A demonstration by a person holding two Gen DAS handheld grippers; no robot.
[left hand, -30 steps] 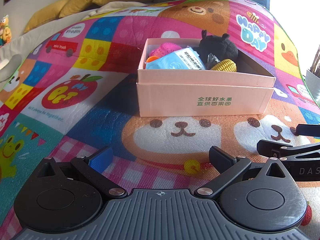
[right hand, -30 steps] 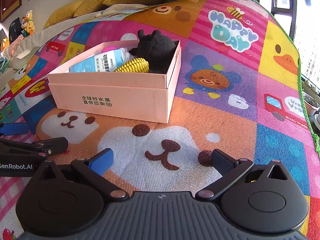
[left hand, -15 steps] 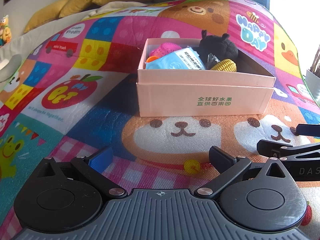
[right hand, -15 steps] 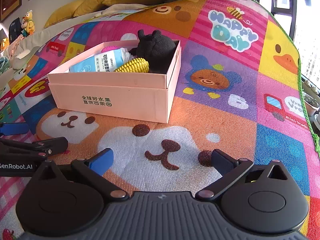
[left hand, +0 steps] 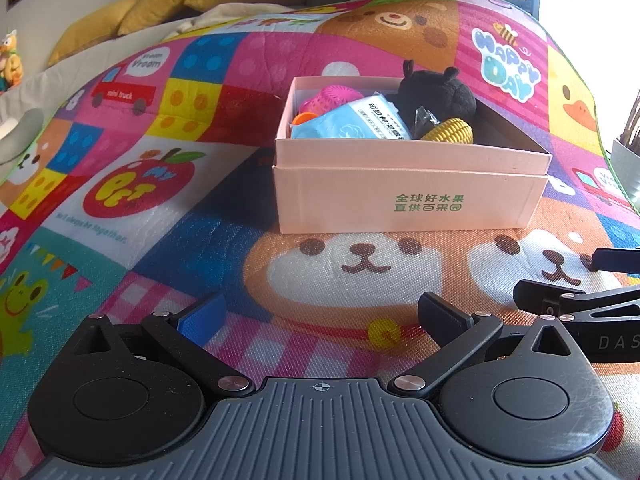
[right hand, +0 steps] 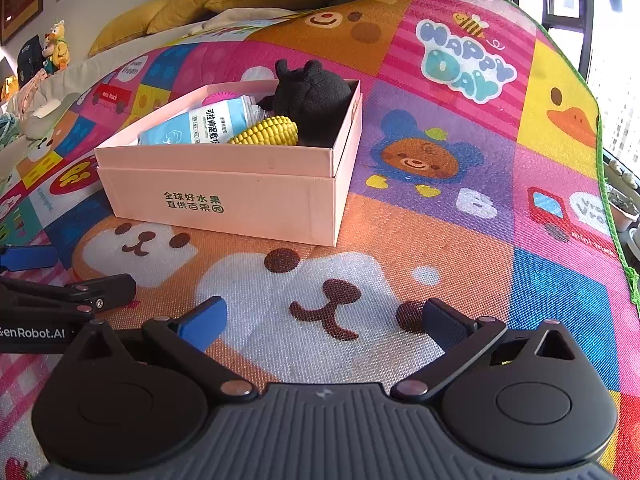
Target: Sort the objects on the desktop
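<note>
A pink cardboard box [left hand: 408, 200] stands on the colourful play mat, also in the right wrist view [right hand: 224, 196]. In it lie a black plush toy [left hand: 438, 96], a yellow toy corn [left hand: 454, 133], a blue wipes pack [left hand: 352, 124] and a pink ball [left hand: 338, 96]. The corn [right hand: 268, 132], the plush [right hand: 312, 98] and the pack [right hand: 200, 124] show in the right view too. My left gripper [left hand: 320, 316] is open and empty, low over the mat in front of the box. My right gripper [right hand: 324, 320] is open and empty, beside it to the right.
The play mat [right hand: 460, 240] covers the whole surface and drops off at the right edge. Yellow pillows [left hand: 172, 4] lie at the back. A small toy figure [right hand: 56, 46] stands at the far left. The left gripper's side shows in the right view [right hand: 60, 300].
</note>
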